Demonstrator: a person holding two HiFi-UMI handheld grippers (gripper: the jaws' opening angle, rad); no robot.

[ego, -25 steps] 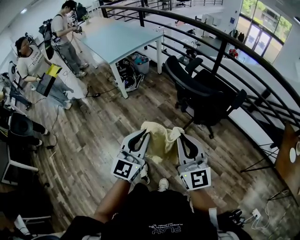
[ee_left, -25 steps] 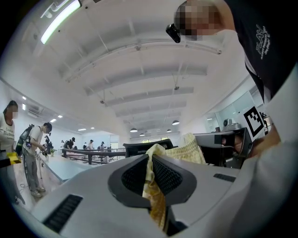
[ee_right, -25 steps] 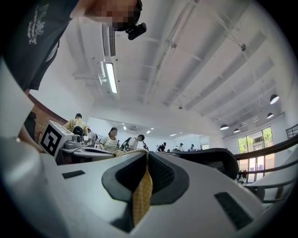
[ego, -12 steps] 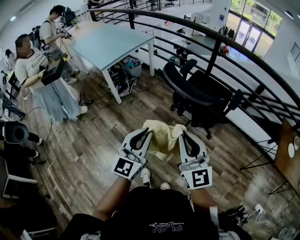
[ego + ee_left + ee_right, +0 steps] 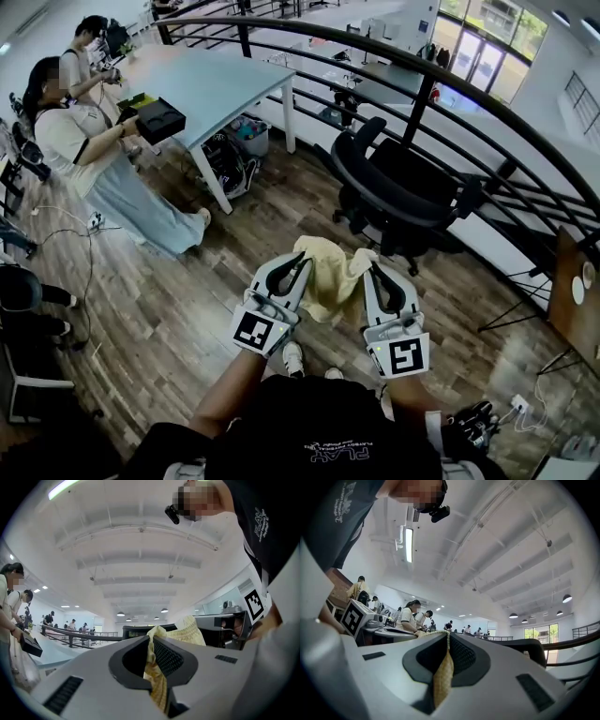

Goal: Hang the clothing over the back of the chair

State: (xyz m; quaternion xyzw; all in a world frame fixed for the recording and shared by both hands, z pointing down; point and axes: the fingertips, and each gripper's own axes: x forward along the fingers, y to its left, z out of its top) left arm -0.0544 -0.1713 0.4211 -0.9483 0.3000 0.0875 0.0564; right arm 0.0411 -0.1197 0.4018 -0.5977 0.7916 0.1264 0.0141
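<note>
Clothing [image 5: 330,279], yellow, bunched, pinched at either side by left claw [image 5: 298,261] and right claw [image 5: 371,268]; black chair [image 5: 398,192] just beyond, apart

The yellow garment [image 5: 330,281] was soft cloth with a coarse, waffled weave. The left gripper [image 5: 300,261] and right gripper [image 5: 372,268] were smooth matt grey plastic, with ribbed black pads [image 5: 167,658]. The floor [image 5: 169,309] was grained wood, faintly glossy.
</note>
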